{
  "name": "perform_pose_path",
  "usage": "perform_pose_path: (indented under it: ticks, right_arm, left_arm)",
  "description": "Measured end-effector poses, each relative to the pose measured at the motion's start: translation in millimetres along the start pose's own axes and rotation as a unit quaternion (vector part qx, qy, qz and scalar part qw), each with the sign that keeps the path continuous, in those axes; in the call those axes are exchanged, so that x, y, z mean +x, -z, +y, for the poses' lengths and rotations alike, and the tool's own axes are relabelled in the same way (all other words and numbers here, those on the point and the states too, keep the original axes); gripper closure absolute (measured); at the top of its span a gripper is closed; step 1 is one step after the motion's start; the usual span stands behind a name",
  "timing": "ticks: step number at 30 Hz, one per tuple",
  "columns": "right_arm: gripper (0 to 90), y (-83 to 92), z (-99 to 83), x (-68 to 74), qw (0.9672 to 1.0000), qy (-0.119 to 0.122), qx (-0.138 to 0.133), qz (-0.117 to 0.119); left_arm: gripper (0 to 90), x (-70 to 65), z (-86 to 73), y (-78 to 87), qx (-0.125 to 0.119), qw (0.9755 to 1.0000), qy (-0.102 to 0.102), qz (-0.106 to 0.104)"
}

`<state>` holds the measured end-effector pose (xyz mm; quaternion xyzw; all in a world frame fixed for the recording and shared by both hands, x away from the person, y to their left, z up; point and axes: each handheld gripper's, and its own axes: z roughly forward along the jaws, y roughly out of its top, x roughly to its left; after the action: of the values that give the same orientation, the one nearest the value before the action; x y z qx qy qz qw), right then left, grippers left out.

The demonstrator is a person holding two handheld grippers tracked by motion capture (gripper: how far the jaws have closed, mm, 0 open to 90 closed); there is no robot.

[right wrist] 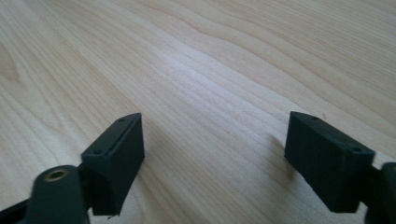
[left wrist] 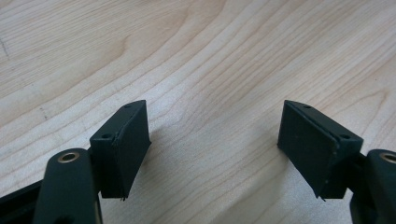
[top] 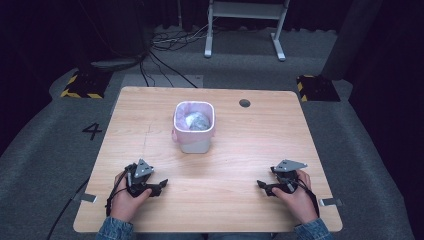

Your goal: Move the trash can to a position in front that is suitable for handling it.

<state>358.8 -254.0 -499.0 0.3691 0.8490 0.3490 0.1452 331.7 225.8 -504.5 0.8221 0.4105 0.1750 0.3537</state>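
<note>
A small white bin (top: 194,127) with a pink liner stands a little behind the middle of the wooden table (top: 235,165); something crumpled and grey-white lies inside it. My left gripper (top: 161,187) rests low over the near left of the table, held in a hand, its tips turned toward the middle. In the left gripper view the left gripper (left wrist: 215,140) stands open over bare wood. My right gripper (top: 262,186) sits at the near right, tips pointing left. Seen in the right gripper view, the right gripper (right wrist: 215,149) is open, nothing between the jaws.
A round cable hole (top: 244,103) is in the table's far right part. Metal clips (top: 90,198) stick out at the near side edges. Beyond the table are cables (top: 165,45) on the floor, a white frame's legs (top: 245,30) and yellow-black striped bases (top: 82,85).
</note>
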Motion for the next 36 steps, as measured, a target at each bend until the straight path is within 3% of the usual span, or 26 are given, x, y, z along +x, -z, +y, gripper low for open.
perform_pose_path:
  ticks: [3, 5, 7, 9, 13, 19, 28, 36]
  right_arm:
    - [21.0, 7.6, 11.7, 0.2, 0.9995, -0.01, -0.03, 0.01]
    - [20.0, 12.3, 19.9, -0.7, 0.9985, -0.023, -0.048, 0.01]
    - [24.4, 16.6, 29.4, -0.8, 0.998, -0.02, -0.059, 0.008]
    - [30.1, 21.5, 42.5, -0.5, 0.9976, 0.0, -0.063, 0.029]
    - [32.8, 28.1, 70.1, 4.9, 0.9959, 0.028, -0.067, 0.054]
    - [35.9, 22.3, 100.7, 10.8, 0.9949, 0.039, -0.068, 0.064]
    - [35.2, 12.9, 151.3, 31.9, 0.9901, 0.084, -0.081, 0.078]
    - [37.0, -0.8, 189.9, 53.5, 0.9834, 0.12, -0.098, 0.095]
  left_arm:
    - [25.2, 0.2, 1.0, 2.0, 0.005, 1.0, -0.003, 0.005]
    - [25.2, -0.1, 1.5, 3.8, -0.008, 0.9999, 0.009, -0.003]
    - [25.4, 0.1, 3.5, 8.4, -0.024, 0.9995, 0.017, -0.01]
    - [25.9, -0.4, 5.6, 13.9, -0.031, 0.9993, 0.019, -0.01]
    - [25.9, 0.0, 8.9, 24.3, -0.041, 0.9986, 0.02, -0.026]
    - [25.8, -3.9, 10.5, 36.5, -0.048, 0.9983, 0.02, -0.026]
    - [25.9, -3.8, 5.1, 51.7, -0.054, 0.9984, 0.016, -0.012]
    - [25.1, -0.7, -4.1, 57.3, -0.054, 0.9982, 0.023, 0.005]
